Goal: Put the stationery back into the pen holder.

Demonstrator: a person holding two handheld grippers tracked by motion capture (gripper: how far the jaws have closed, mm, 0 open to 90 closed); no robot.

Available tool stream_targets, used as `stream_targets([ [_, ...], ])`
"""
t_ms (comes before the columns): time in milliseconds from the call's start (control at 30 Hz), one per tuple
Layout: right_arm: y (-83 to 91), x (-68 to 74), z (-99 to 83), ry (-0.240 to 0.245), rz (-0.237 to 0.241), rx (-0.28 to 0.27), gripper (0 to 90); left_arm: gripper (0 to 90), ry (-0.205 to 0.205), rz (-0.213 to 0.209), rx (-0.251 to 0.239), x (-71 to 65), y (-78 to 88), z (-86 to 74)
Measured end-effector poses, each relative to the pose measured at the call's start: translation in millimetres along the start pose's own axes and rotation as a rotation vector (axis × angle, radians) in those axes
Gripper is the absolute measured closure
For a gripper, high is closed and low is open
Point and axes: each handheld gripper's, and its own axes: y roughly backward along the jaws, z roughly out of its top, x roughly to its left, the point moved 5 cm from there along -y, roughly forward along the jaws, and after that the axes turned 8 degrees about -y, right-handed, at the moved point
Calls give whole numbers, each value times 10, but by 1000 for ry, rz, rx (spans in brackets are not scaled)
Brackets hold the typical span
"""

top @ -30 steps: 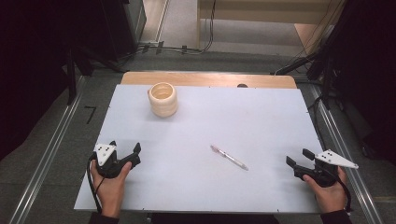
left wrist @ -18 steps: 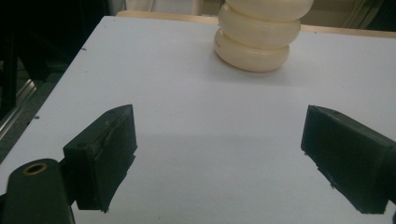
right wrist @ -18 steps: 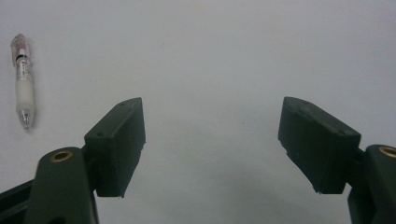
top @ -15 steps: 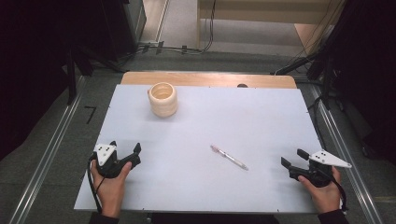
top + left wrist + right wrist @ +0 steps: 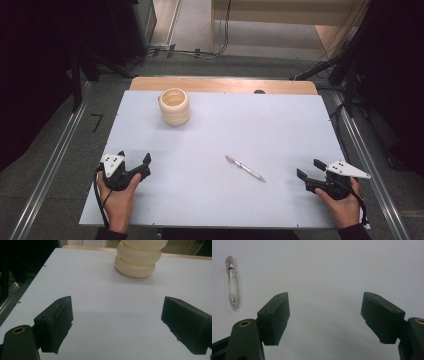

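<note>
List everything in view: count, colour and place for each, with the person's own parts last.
pen: one, clear and white with a pinkish end, lying flat on the board right of centre, nearer the right gripper.
ribbed cup: one, cream, upright near the board's far left.
white board: one, covering the table top.
wooden table: one, light brown, its far edge showing beyond the board.
cables: several, dark, on the floor beyond the table.
left gripper: one, black, open, at the near left edge.
right gripper: one, black, open, at the near right edge.
hands: two, one holding each gripper.
</note>
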Motion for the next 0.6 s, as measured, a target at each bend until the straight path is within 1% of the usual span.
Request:
stream_targets([
  [400, -55, 65, 11, 14, 15, 6, 214, 109, 3, 0, 2, -1, -6, -4],
  [600, -97, 120, 16, 23, 28, 16, 214, 109, 3, -1, -1, 0, -5, -4],
])
